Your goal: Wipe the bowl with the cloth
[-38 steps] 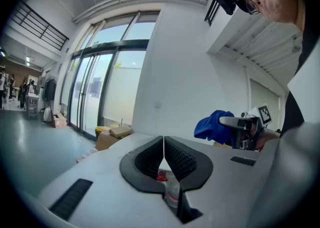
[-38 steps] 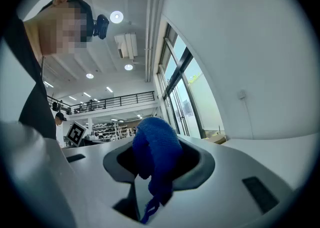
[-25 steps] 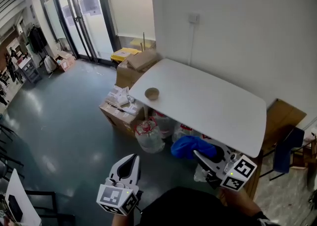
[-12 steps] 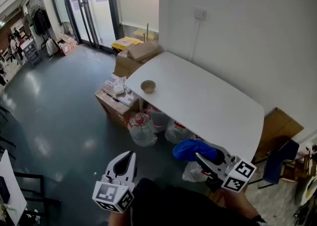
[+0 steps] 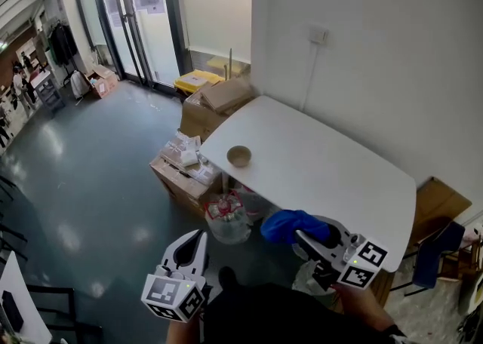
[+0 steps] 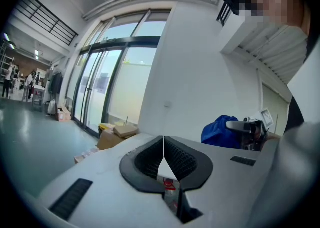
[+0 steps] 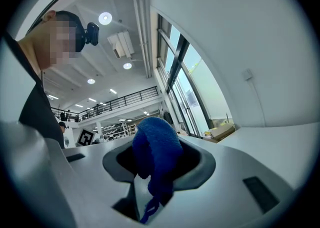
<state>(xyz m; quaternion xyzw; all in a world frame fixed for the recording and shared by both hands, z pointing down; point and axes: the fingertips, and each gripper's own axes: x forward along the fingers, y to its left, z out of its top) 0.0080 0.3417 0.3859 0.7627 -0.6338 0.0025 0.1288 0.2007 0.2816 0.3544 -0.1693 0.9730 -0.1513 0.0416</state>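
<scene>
A small tan bowl [image 5: 239,156] stands near the left corner of the white table [image 5: 332,184], far ahead of both grippers. My right gripper [image 5: 300,234] is shut on a bunched blue cloth [image 5: 289,225] and hovers off the table's near edge. In the right gripper view the cloth [image 7: 156,152] bulges out between the jaws and a strand hangs down. My left gripper [image 5: 199,240] is over the floor, left of the table, shut with nothing in it. In the left gripper view its jaws [image 6: 164,145] meet in a thin line, and the cloth [image 6: 220,131] shows at the right.
Cardboard boxes [image 5: 215,101] and a yellow bin [image 5: 193,79] stand behind the table's left corner. More boxes [image 5: 181,165] and water jugs [image 5: 226,214] sit on the floor by and under it. Glass doors [image 5: 128,10] are at the back left, and a white wall runs behind the table.
The table and bowl now sit lower and nearer in the head view as I move towards them with both grippers. The cloth stays in the right gripper; the left stays shut.
</scene>
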